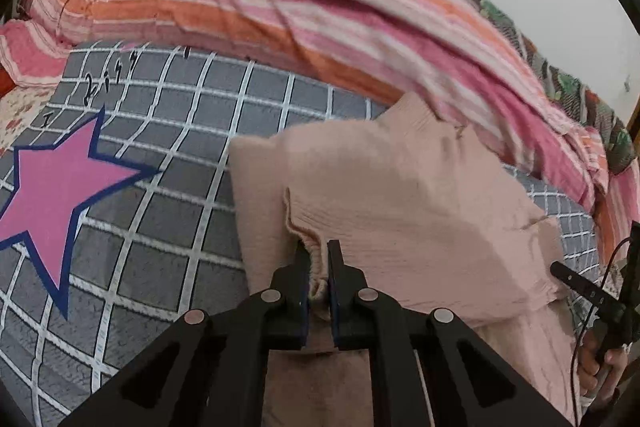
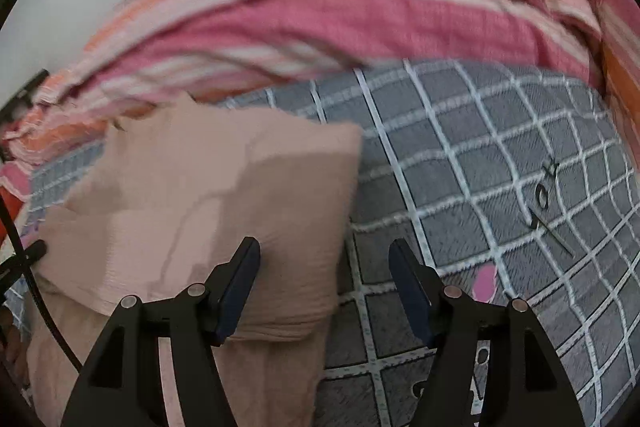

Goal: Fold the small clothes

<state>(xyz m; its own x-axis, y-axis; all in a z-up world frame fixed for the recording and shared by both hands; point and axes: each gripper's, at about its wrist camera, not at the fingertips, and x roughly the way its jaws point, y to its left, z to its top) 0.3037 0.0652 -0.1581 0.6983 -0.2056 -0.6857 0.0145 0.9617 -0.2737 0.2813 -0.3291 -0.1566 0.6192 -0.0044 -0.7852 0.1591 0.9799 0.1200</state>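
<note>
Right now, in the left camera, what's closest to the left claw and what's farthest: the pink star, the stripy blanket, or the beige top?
1. Beige top: pinched in the left claw.
2. Pink star: off to the left, on the checked sheet.
3. Stripy blanket: bunched along the back.

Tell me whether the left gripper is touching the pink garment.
Touching. The left wrist view shows the left gripper shut on a bunched edge of the pink garment.

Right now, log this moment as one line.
left hand-held gripper: shut on pink garment edge | right hand-held gripper: open, over garment corner | surface: grey checked sheet
</note>
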